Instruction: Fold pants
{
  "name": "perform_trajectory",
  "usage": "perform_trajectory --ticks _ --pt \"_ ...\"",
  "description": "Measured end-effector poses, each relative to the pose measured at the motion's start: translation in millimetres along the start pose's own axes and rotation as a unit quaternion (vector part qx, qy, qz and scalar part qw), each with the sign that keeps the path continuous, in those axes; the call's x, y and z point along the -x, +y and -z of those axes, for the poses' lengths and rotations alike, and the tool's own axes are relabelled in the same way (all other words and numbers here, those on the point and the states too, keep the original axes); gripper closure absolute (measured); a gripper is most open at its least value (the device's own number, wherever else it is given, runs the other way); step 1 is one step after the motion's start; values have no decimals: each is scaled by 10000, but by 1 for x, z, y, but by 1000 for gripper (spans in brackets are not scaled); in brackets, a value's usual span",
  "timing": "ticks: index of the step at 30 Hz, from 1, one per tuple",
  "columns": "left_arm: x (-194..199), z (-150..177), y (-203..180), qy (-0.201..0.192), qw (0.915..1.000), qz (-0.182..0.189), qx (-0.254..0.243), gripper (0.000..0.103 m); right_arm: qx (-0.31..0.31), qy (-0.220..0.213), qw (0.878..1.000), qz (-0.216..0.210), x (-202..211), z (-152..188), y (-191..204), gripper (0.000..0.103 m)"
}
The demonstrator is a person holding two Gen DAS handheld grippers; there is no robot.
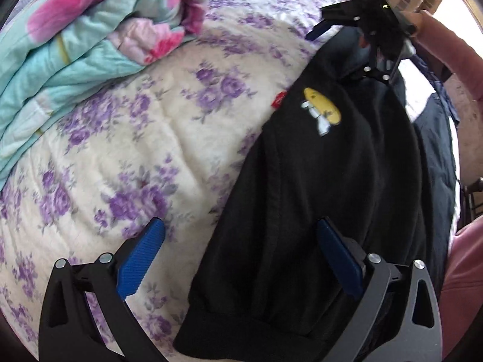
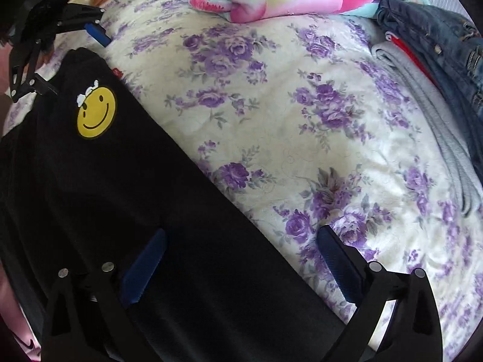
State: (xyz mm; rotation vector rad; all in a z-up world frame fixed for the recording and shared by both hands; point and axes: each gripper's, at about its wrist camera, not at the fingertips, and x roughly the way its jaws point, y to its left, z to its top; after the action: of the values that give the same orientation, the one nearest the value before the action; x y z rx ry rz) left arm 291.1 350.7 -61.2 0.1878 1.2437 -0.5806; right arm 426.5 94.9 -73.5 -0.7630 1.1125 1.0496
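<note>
The black pants (image 1: pixel 317 199) with a yellow smiley patch (image 1: pixel 322 109) lie lengthwise on the purple-flowered bedspread (image 1: pixel 126 157). My left gripper (image 1: pixel 241 259) is open with its blue pads straddling the pants' left edge near one end. In the right wrist view the pants (image 2: pixel 126 211) and smiley patch (image 2: pixel 96 111) show too. My right gripper (image 2: pixel 241 262) is open and straddles the pants' right edge at the other end. Each gripper shows at the far end in the other's view: the right one (image 1: pixel 371 39), the left one (image 2: pixel 51 33).
A rolled turquoise and pink floral quilt (image 1: pixel 90 36) lies at the back of the bed. Folded jeans (image 2: pixel 446 42) and grey clothes (image 2: pixel 422 96) are stacked at the bed's far right. A dark blue garment (image 1: pixel 434 157) lies beside the pants. A person's pink sleeve (image 1: pixel 452 51) is close.
</note>
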Motion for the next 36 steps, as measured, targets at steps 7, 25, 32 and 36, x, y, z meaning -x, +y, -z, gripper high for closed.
perform_trajectory --ticks 7,25,32,36 --pt "10 -2 -13 217 9969 586 -469 65 138 393 9991 7 6 -2 -1 17" --pt "44 1 -35 -365 9989 132 -251 97 513 -684 9892 1189 144 39 82 98" --pt "40 -20 -61 -509 9913 -472 -1121 35 486 -726 9881 1265 149 48 113 98" --pt "26 -36 -55 -211 9941 127 -1059 37 443 -771 9884 1232 148 50 113 98"
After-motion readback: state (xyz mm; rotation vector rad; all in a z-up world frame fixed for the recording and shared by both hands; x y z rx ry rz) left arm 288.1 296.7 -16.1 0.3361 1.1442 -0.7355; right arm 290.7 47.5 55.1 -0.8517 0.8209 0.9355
